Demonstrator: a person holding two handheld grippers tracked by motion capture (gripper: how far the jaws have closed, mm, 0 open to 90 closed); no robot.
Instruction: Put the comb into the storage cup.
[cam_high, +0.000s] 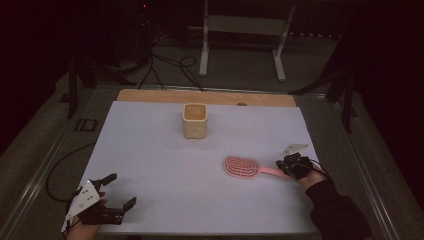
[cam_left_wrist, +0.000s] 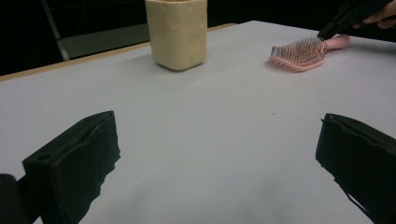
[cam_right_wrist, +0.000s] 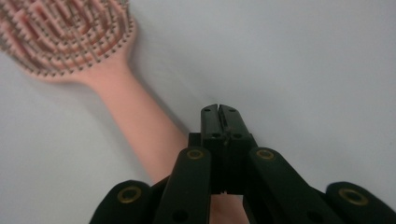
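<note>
A pink hairbrush (cam_high: 242, 166) lies bristles up on the white table sheet (cam_high: 165, 165), right of centre, its handle pointing right. My right gripper (cam_high: 284, 165) sits over the handle's end. In the right gripper view the jaws are shut (cam_right_wrist: 218, 111), tips pressed together, and the brush handle (cam_right_wrist: 140, 126) runs beside and under them. The brush head (cam_right_wrist: 65, 32) is at the upper left there. My left gripper (cam_high: 122, 189) rests open at the near left corner, nothing between its jaws (cam_left_wrist: 210, 154). A cream cup (cam_high: 195, 120) stands upright at the back centre.
In the left gripper view the cup (cam_left_wrist: 177, 32) and the brush (cam_left_wrist: 299, 53) stand far ahead, with the right gripper (cam_left_wrist: 336, 23) over the handle. A wooden strip (cam_high: 150, 95) edges the table's far side. Cables (cam_high: 170, 65) and a metal stand (cam_high: 240, 25) lie beyond.
</note>
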